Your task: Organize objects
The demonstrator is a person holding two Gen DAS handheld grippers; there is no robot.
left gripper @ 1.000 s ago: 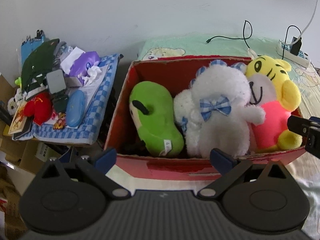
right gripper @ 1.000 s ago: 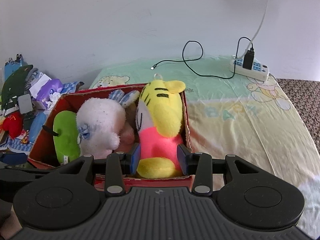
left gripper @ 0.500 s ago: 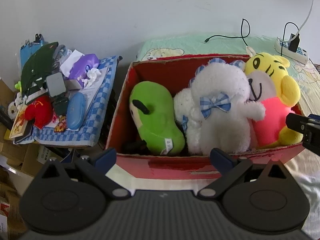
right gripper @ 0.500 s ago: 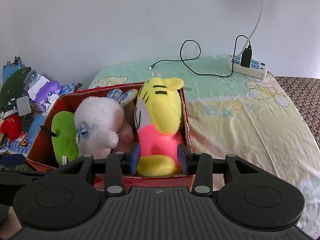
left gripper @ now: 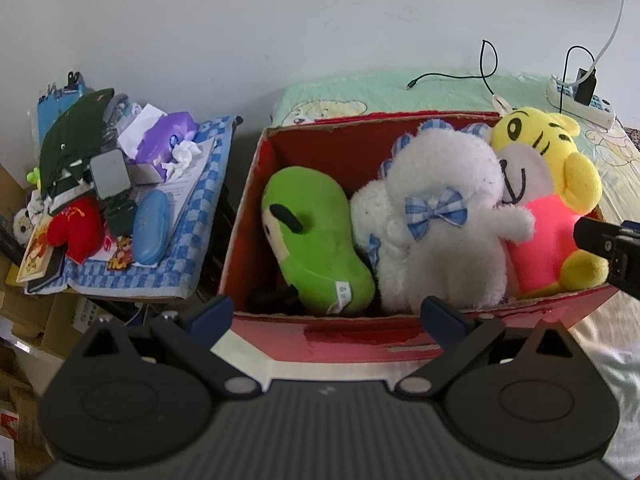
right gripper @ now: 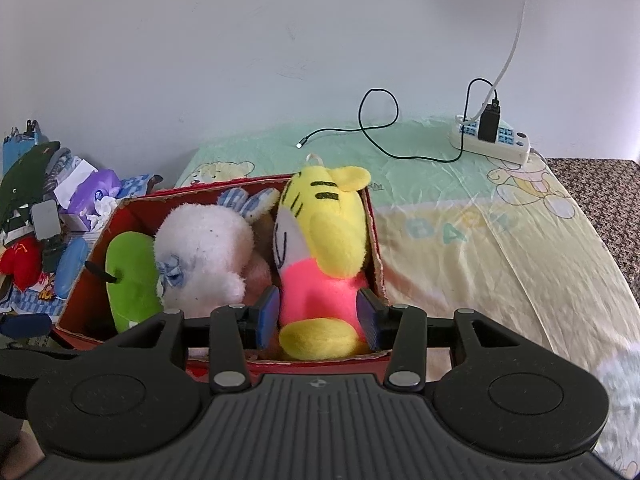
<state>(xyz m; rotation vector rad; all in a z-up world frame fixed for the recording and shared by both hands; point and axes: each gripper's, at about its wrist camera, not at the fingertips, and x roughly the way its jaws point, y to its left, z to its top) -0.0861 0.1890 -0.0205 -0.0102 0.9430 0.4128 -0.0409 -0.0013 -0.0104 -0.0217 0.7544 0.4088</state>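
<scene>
My right gripper [right gripper: 318, 316] has its blue pads against both sides of the yellow tiger plush [right gripper: 324, 248], gripping its pink body at the right end of the red box [left gripper: 360, 340]. My left gripper [left gripper: 326, 314] hangs wide open before the box, holding nothing; a white bear [left gripper: 440, 220] and green plush [left gripper: 316, 240] sit beside the tiger

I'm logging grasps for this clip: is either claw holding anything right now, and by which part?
The right claw straddles the tiger plush at its pink body, but whether it grips cannot be told. The left claw is open, holding nothing.
</scene>
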